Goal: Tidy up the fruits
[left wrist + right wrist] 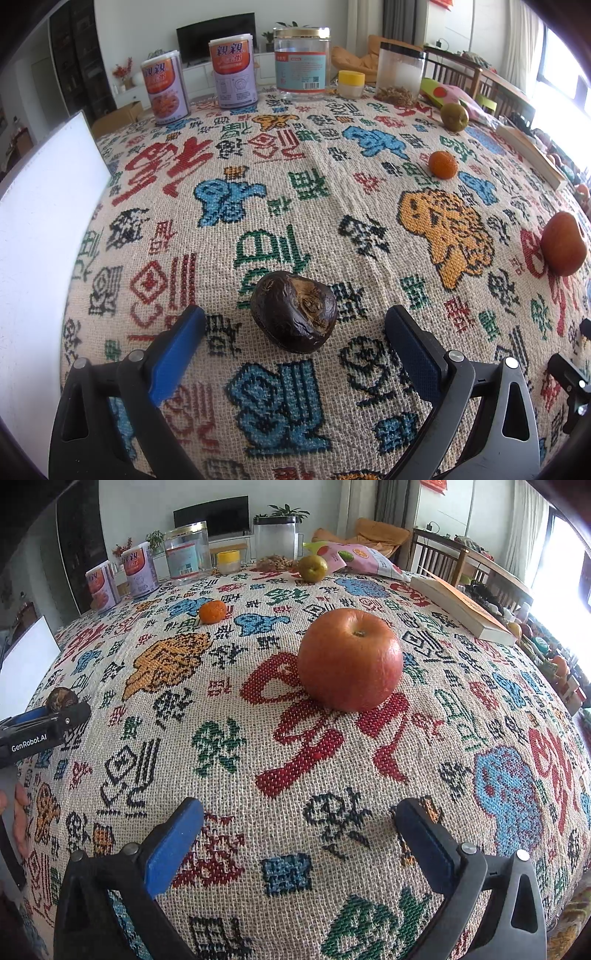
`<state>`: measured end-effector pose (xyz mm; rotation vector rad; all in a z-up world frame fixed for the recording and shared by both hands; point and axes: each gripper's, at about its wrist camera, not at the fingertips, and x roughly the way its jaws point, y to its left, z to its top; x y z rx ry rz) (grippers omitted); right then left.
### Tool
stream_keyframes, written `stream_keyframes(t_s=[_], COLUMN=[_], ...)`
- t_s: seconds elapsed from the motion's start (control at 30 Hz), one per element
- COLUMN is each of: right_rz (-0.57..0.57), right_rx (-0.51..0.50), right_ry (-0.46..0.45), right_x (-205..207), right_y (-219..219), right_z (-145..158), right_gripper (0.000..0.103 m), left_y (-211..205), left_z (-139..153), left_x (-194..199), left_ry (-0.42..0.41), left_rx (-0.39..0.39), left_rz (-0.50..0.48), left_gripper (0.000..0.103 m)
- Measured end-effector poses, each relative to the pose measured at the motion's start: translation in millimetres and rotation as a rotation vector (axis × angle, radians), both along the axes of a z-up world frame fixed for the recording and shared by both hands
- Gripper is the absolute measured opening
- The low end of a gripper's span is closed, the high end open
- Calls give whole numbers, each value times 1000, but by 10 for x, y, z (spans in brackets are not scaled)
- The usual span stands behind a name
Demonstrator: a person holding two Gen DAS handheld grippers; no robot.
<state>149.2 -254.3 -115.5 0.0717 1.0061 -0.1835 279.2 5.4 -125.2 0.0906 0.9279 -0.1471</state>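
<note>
The left gripper (pixel 295 332) angles downward, its blue-padded fingers (pixel 177 350) spread wide with nothing pressed between them. The right gripper (pixel 299 830) also tilts downward, its fingers (pixel 173 845) standing far apart and empty. Beside the left gripper's body, in the right wrist view, a hand (pixel 18 819) grips its handle.

Left gripper (pixel 295 325): two black plastic arms with triangular cut-outs, silver screws at the joints.
Left pads (pixel 177 354): flat blue plates – finely textured, set on the inner faces.
Right gripper (pixel 299 827): same build – black arms, triangular cut-outs, silver screws.
Right pads (pixel 173 842): blue, flat, textured.
Marking: white "GenRobot.AI" lettering on the left gripper's black side, seen from the right wrist view.
</note>
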Motion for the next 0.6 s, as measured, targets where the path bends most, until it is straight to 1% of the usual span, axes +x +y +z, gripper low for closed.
stream_keyframes(t_s=[0.07, 0.6], right_rz=[15, 13], right_rx=[-6, -8], right_ry=[-16, -19], right_x=[-10, 31], right_y=[28, 65], right_z=[-29, -37], right_gripper=[103, 103], left_y=[4, 17], left_z=[0, -5], left_x=[1, 9], left_ry=[0, 1], left_rx=[2, 2], left_rz=[1, 2], left_gripper=[100, 101])
